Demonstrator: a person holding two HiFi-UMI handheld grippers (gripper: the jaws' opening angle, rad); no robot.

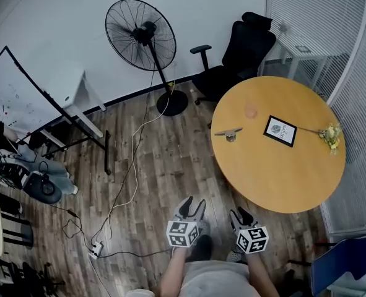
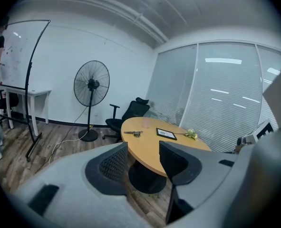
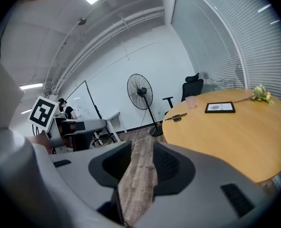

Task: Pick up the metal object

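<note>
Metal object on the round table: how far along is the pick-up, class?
Done: nothing yet; the metal object lies untouched on the round table. In hand: nothing; left tool and right tool open, short of the table. Left: approach, grasp, lift.

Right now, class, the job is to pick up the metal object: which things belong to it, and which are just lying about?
Belongs to the job: metal object, the table it lies on, left gripper, right gripper (both open, empty).
Lying about: picture frame, flower, cup, fan, office chair.
</note>
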